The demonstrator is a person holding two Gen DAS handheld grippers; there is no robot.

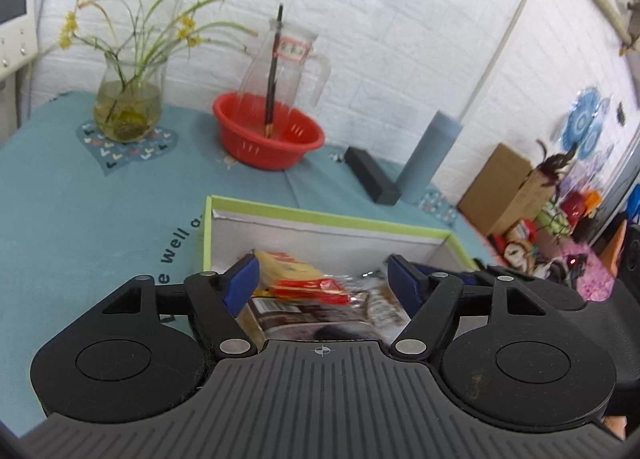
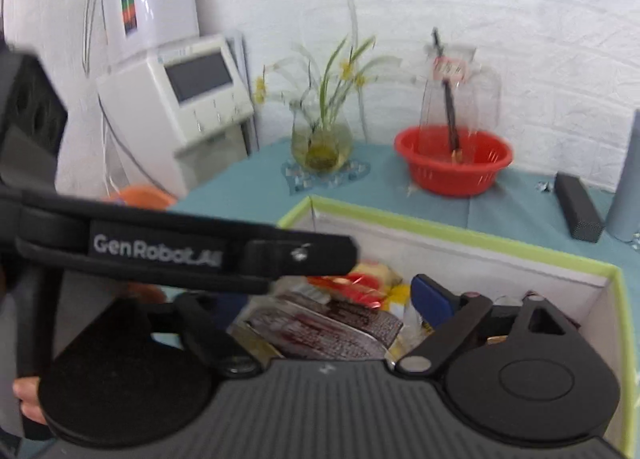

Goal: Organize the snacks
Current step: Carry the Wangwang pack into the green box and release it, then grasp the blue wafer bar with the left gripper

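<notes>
Green-rimmed box [image 1: 328,221] at 6 o'clock on teal tablecloth [image 1: 80,195], holding snack packets [image 1: 320,295]; left gripper [image 1: 322,283] spread wide above them, grasping nothing; right gripper [image 2: 320,303] over same box, left finger hidden, state undeterminable; red basket [image 1: 268,131] at 12 o'clock.

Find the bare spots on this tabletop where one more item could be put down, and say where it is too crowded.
Free: the teal tablecloth left of the green-rimmed box, below the flower vase, and the strip between the box and the red basket. Crowded: the box floor, piled with snack packets, and the back right corner by the black case and blue cylinder.
</notes>
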